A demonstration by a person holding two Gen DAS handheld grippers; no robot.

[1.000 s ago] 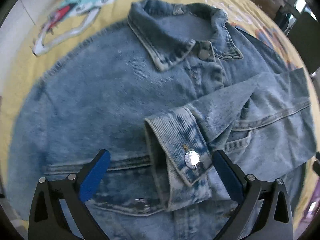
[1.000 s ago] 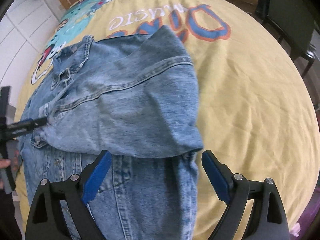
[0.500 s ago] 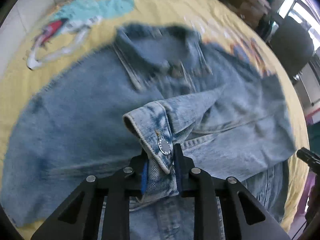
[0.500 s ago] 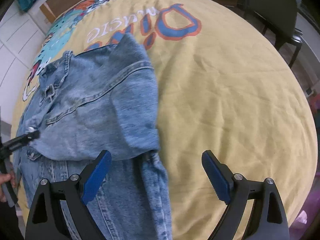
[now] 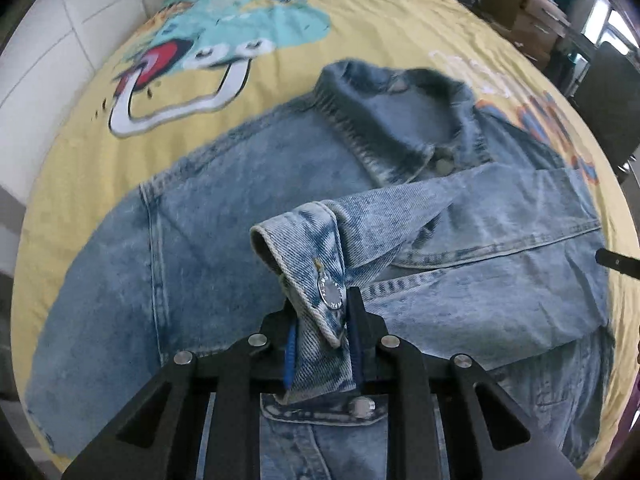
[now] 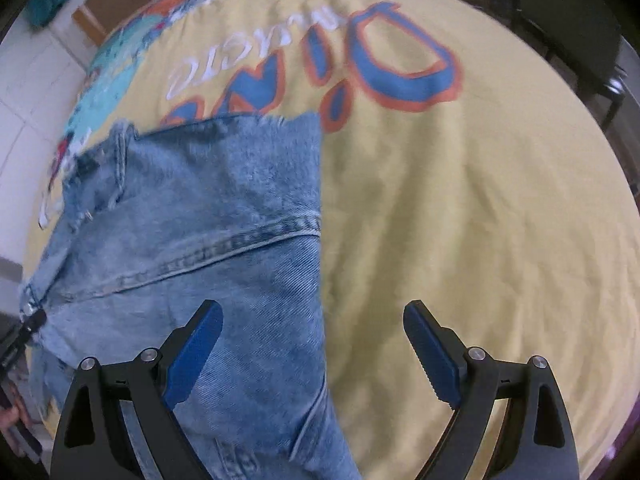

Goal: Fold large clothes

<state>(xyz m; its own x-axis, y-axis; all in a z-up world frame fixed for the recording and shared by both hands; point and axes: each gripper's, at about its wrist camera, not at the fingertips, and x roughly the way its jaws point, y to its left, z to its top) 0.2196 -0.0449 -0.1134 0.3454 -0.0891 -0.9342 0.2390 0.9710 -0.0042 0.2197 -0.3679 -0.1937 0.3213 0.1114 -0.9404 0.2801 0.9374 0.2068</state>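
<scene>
My left gripper (image 5: 322, 344) is clamped on the acid-washed denim sleeve cuff (image 5: 308, 264), its blue-padded fingers (image 5: 291, 354) pressed against either side of the fabric just below the round silver snap button (image 5: 330, 293). The cuff stands raised above the front of the light blue denim jacket (image 5: 224, 232), and the sleeve (image 5: 480, 216) runs from it across the chest toward the far shoulder side. Beyond the cuff, the jacket's collar (image 5: 400, 120) lies open, buttoned at the neck. The jacket lies spread on a yellow bedspread printed with a cartoon dinosaur and orange-outlined blue letters (image 5: 280, 64), which shows on all sides of it. My right gripper (image 6: 312, 344) is spread wide with nothing between its blue pads (image 6: 430, 354); it hangs above the jacket's straight right edge (image 6: 320, 240), one finger over the denim and the other over bare yellow cloth (image 6: 480, 200). At the far left of the right-wrist view, the other gripper's dark tip (image 6: 34, 322) pinches the sleeve end. Dark chairs (image 6: 568, 20) and stacked cardboard boxes (image 5: 520, 4) stand past the bed.
</scene>
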